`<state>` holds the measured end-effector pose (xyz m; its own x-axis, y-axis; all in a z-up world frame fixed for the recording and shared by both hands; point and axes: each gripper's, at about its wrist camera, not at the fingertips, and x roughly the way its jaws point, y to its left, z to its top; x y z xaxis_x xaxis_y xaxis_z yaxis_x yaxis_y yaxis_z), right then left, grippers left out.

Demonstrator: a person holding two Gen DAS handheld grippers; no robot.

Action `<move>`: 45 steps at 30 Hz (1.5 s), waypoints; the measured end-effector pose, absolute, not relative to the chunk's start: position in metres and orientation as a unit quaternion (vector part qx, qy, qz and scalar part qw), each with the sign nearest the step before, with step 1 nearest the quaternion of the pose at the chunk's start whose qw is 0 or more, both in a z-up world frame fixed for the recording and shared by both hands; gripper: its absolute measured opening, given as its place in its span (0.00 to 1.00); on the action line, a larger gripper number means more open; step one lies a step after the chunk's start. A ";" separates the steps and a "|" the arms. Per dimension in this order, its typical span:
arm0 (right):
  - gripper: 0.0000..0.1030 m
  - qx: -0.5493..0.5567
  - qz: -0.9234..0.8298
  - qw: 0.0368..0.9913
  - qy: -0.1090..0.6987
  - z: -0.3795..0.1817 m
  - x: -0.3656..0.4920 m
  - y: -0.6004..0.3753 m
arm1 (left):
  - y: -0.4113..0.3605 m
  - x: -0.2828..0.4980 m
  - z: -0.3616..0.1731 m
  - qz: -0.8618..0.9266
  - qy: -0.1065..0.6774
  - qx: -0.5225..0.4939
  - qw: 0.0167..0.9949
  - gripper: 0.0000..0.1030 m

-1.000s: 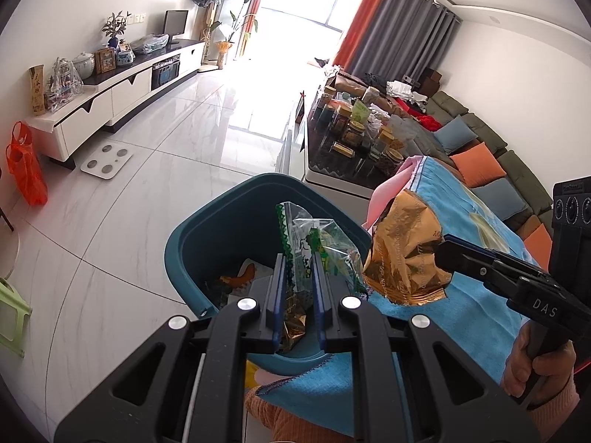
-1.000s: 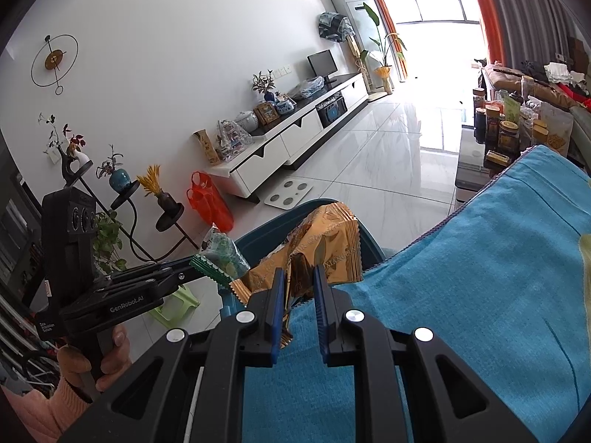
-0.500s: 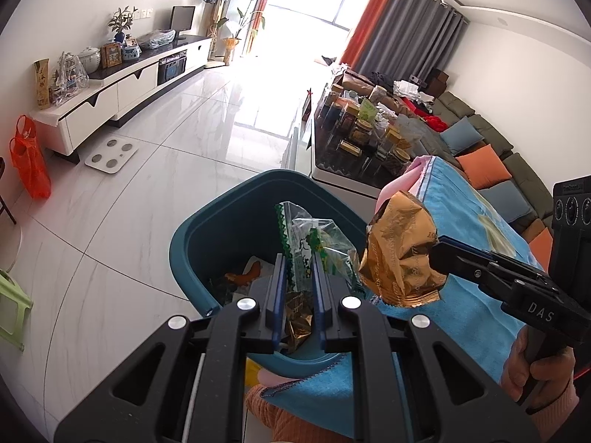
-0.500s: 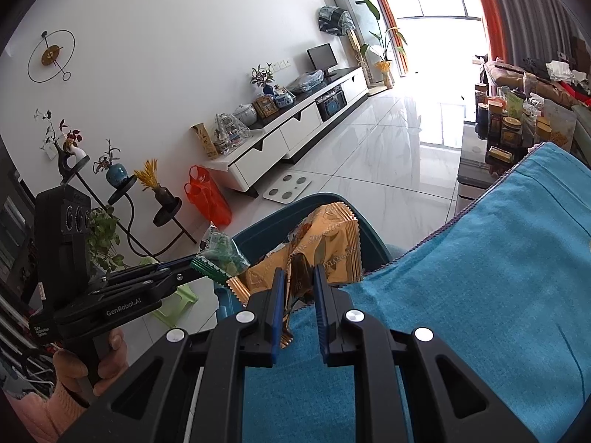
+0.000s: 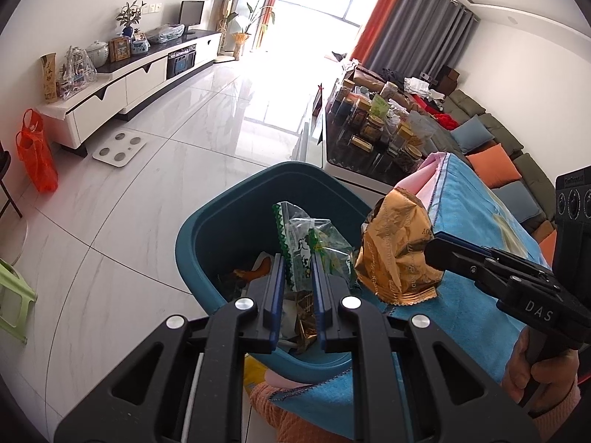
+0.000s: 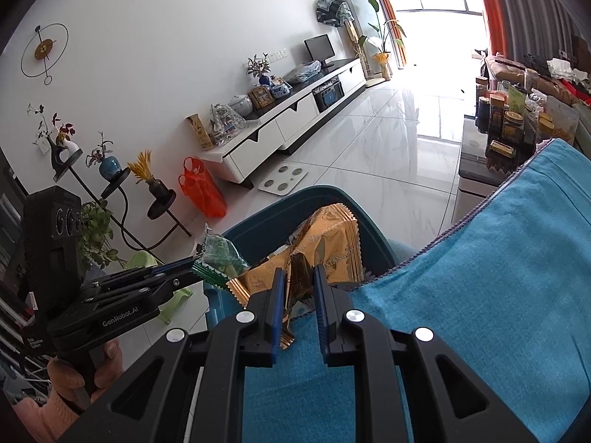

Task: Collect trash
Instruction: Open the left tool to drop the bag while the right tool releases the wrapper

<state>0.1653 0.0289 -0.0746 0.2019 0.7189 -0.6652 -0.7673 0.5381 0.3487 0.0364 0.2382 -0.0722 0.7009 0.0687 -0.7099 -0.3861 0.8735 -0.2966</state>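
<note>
Both hands are loaded with trash right now. My left gripper is clenched on a clear plastic bag with green print, pinched between the blue pads, and it hangs right over the open mouth of the teal bin. From the right wrist view the same bag pokes out at the tip of the left gripper, just left of the bin's rim.

My right gripper is clamped on a crumpled gold foil wrapper. The wrapper sticks up past the fingertips and sits over the near right edge of the bin, right where the blue cloth ends. In the left wrist view that wrapper is at the bin's right rim, with the right gripper coming in from the right and a hand around its handle.

Inside the bin I can make out some other scraps at the bottom, something orange and some dark foil bits, but they're too cluttered to name.

The bin stands on the white tile floor, touching or just beside the cloth-covered surface; I can't tell which. Farther off there's a dark coffee table full of jars on the right, and a white TV cabinet along the far left wall, with an orange plastic bag near its end.
</note>
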 end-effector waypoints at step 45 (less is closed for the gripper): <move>0.30 -0.014 0.468 0.760 0.450 -0.080 0.182 0.049 | 0.240 0.046 -0.092 0.140 0.374 -0.226 0.888 0.40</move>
